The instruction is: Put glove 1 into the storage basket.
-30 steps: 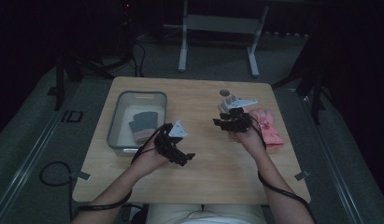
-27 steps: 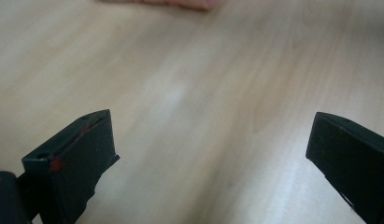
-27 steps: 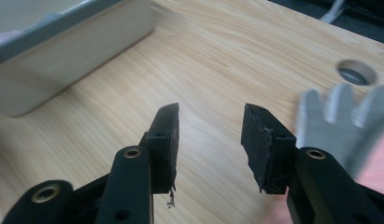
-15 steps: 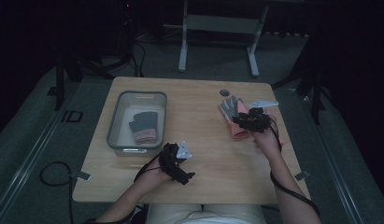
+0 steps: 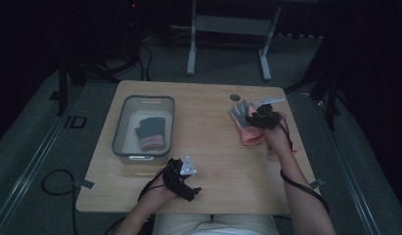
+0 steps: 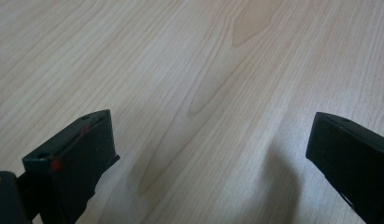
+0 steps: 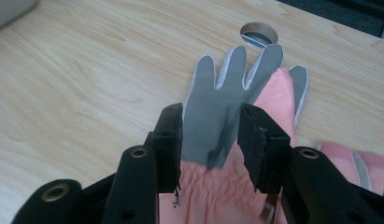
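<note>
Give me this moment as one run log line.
right gripper: jaws straddling grey-pink glove, just closing | left gripper: open over bare table | bin: holds one glove

Both hands hold their grippers low over the table, left near the person, right reaching out

The left gripper (image 5: 191, 191) sits close in by the body, its forearm coming up from the bottom edge of the high view; in its own view its two black jaws stand wide apart with nothing between them. The right gripper (image 5: 255, 119) is stretched forward on a longer, nearly straight arm, a cable trailing back along the forearm. Its jaws have been closing a little and now stand part-way in, either side of the grey and pink glove (image 7: 227, 116); whether the pads press it is unclear
</note>
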